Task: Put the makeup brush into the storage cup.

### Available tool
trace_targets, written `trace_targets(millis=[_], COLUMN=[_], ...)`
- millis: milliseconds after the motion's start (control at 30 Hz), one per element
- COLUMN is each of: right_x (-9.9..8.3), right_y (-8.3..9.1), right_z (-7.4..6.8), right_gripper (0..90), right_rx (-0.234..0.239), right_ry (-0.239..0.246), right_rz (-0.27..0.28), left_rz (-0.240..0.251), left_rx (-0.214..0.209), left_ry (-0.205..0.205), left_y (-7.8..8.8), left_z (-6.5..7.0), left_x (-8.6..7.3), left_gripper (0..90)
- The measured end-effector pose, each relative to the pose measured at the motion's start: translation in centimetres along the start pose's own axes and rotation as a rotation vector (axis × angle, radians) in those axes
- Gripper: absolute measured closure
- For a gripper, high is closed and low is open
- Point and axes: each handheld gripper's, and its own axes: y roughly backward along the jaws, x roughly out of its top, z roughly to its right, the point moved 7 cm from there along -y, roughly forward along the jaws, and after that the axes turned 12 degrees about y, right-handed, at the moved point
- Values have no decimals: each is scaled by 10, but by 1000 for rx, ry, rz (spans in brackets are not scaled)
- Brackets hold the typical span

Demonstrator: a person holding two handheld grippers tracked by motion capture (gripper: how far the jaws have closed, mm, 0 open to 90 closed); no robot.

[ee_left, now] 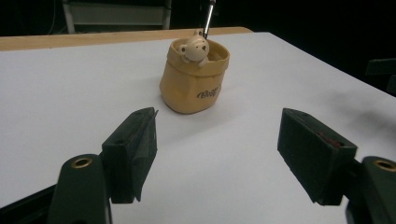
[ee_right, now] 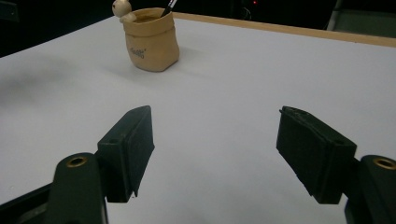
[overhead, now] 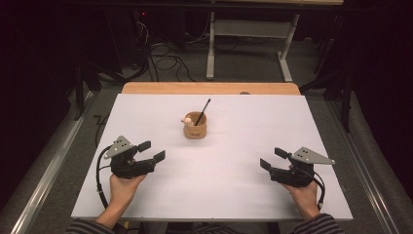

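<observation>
Left hand-held gripper (overhead: 152, 151): jaws spread wide, nothing between them, resting near the desk's (overhead: 146, 117) near-left edge. Right hand-held gripper (overhead: 273, 158): jaws likewise wide apart and empty, near the near-right edge. Both point inward toward the cup (overhead: 195, 126). Cup: tan, soft-sided, upright, at desk centre toward the far side, well apart from both grippers. A small bear figure (overhead: 187, 121) sits on its rim. A dark pen (overhead: 202, 111) stands in the cup, leaning to the right.
</observation>
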Motion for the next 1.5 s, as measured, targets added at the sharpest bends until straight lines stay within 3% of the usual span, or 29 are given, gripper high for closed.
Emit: trace_targets(millis=[167,500,900,1500], right_x=[0,0,-1,-2], right_y=[1,4,4,3], right_z=[-1,2,5,7], right_gripper=[284,282,282,281], right_rx=[1,-11,-27,-30], right_ry=[-1,-19,-34,-44], right_rz=[1,16,10,8], left_rz=[0,-1,-36,-27], left_rx=[0,2,-44,-48], left_ry=[-22,-29,-26,-7], left_y=[-2,0,-3,-1], left_z=[2,1,3,1], left_x=[-2,-6,-8,-6], left_gripper=[290,290,289,286])
